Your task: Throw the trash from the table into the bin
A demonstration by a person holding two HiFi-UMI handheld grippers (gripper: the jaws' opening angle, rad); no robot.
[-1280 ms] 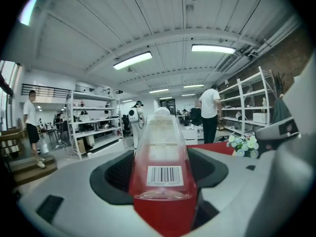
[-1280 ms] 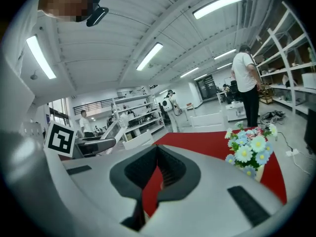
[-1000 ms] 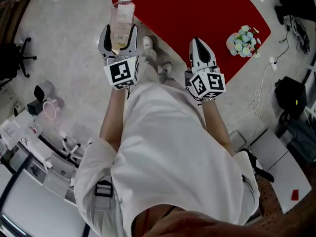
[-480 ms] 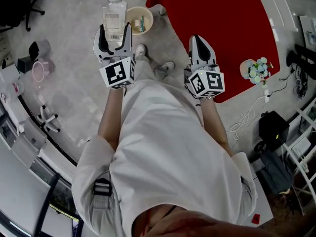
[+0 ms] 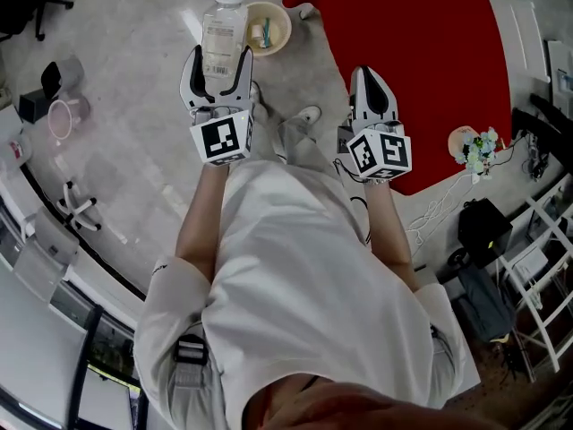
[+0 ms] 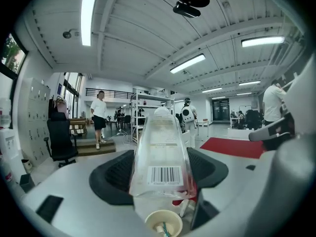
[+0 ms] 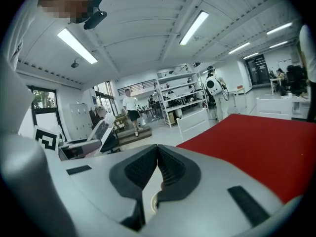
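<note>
— left gripper (image 5: 219,61)?
— clamped on a clear plastic bottle (image 5: 222,27), white cap pointing away from the body, held out over the floor.
— bin (image 5: 286,27)?
— standing on grey floor (image 5: 134,115), just right of the bottle in the head view, scraps inside; right beside the curved edge of the red carpet (image 5: 421,61).
— right gripper (image 5: 370,74)?
— pinched closed on nothing, near that carpet edge.
— room to move?
— open bare floor left of the bin; desks (image 5: 31,280) along the far left border.
</note>
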